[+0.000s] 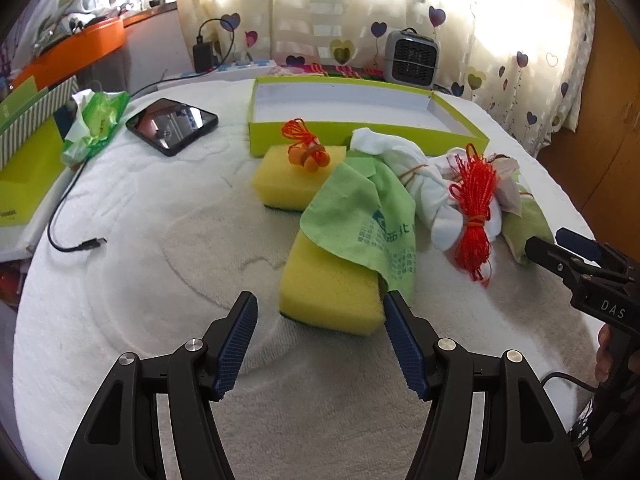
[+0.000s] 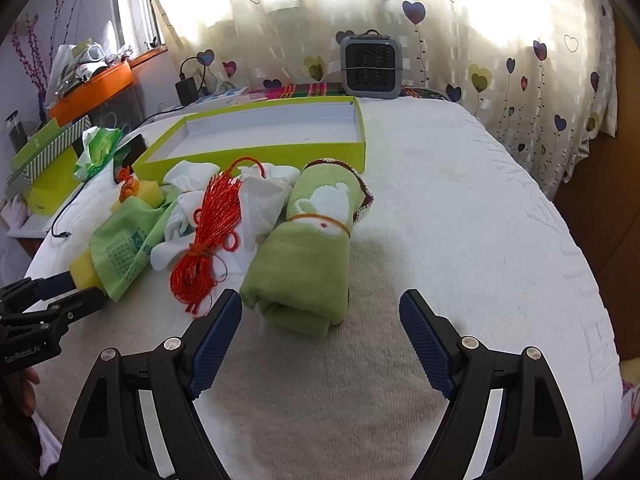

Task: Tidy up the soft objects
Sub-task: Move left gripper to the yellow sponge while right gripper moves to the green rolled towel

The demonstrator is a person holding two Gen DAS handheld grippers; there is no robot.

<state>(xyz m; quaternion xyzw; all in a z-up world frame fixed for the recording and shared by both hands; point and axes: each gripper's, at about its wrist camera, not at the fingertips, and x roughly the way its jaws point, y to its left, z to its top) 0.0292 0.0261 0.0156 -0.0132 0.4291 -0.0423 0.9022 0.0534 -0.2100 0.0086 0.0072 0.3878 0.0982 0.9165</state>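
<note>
Nothing is in the green box [image 1: 360, 130] yet: the sponges [image 1: 332, 292], cloth [image 1: 360, 216], socks [image 1: 424, 188], red string [image 1: 476, 204] and rolled towel [image 2: 308, 256] lie on the bed [image 2: 460, 216], and both the left hand-held gripper [image 1: 320, 340] and right hand-held gripper [image 2: 320, 340] are wide open, holding nothing.

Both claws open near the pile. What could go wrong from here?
1. The green cloth is draped over the near sponge; if the left claw closes on the sponge, it may pinch or drag the cloth too.
2. The red cord lies across the white cloth, right beside the rolled towel; its loose strands could snag the right claw.
3. The two claws work close together and might collide.
</note>
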